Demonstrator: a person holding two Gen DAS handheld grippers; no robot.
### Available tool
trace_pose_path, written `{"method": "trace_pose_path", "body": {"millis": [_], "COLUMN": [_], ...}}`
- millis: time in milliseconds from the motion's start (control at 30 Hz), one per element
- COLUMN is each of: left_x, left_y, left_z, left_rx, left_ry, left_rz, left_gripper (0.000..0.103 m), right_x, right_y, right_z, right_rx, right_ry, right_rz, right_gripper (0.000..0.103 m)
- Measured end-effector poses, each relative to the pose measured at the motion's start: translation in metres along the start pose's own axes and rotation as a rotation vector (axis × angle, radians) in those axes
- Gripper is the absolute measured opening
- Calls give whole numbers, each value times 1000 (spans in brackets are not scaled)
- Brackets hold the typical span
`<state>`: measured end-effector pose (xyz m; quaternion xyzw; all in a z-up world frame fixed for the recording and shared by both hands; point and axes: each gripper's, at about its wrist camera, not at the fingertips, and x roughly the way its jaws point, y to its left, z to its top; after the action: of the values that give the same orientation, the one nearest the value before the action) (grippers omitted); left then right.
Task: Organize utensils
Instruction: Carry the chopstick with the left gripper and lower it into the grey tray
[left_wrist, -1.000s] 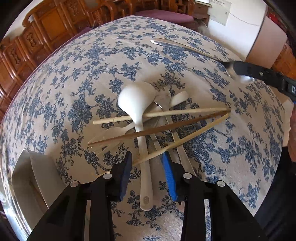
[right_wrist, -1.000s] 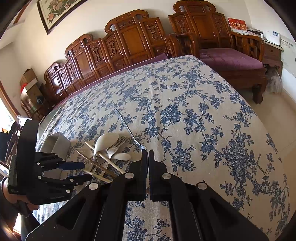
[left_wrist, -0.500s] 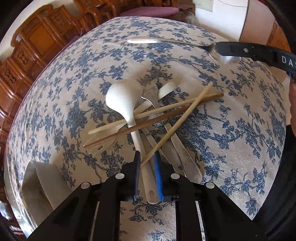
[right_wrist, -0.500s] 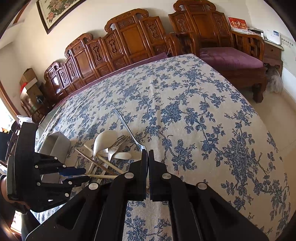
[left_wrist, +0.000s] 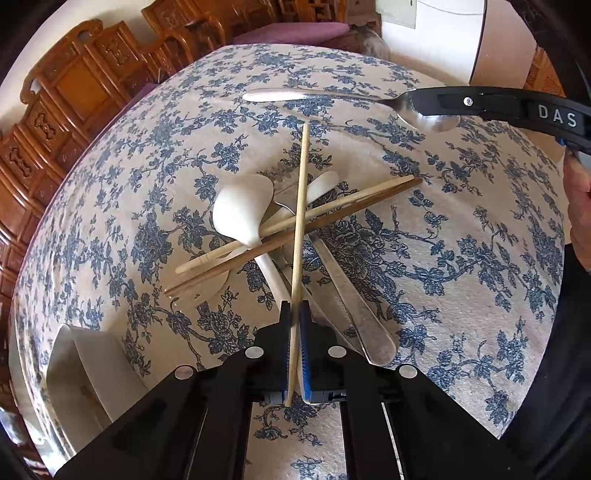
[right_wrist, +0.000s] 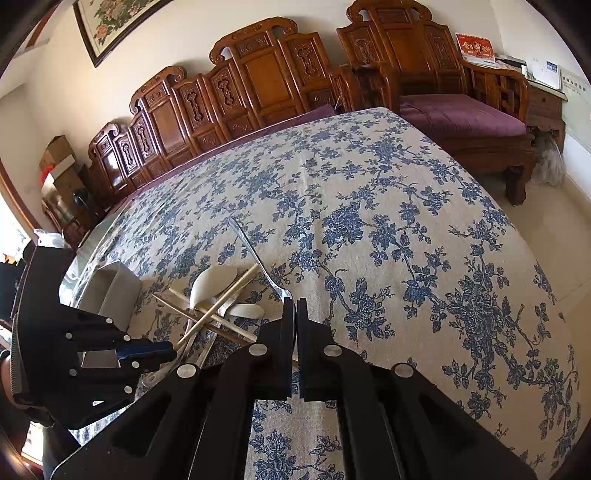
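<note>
My left gripper is shut on a pale wooden chopstick and holds it lifted, pointing away over the pile. The pile holds a white ladle, two more chopsticks, a small white spoon and flat utensil handles. My right gripper is shut on a metal spoon, holding it by the bowl with the handle pointing away; in the left wrist view the spoon hangs above the far table.
A white organizer tray stands at the near left of the table, also in the right wrist view. The table carries a blue-floral cloth. Carved wooden chairs line the far side.
My left gripper has shut on the pale chopstick and lifted it; it swung from lying across the pile to pointing straight away. The right gripper with the spoon has barely moved.
</note>
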<state>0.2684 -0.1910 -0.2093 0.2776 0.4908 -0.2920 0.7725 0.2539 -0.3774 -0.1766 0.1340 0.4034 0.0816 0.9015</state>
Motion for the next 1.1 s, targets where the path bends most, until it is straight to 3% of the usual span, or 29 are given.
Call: {"method": "trace_pose_path", "body": {"millis": [233,667,1100], "left_x": [-15,-48,-91], "left_y": [3,31,91], "left_z": [-6,-27,-89], "left_rx": [-59,-270,-455], "left_ry": [-46,-141,-171], "left_rz": [-27,-19,55], "left_gripper": [4,4,4], "right_x": [0,0,3], "right_y": [0,15,70], "right_z": [0,1,-13], "right_rx": [-1,-22,-130], "right_ry": [1,0,8], "right_rz": [1,28,68], "right_gripper": [3,3,3]}}
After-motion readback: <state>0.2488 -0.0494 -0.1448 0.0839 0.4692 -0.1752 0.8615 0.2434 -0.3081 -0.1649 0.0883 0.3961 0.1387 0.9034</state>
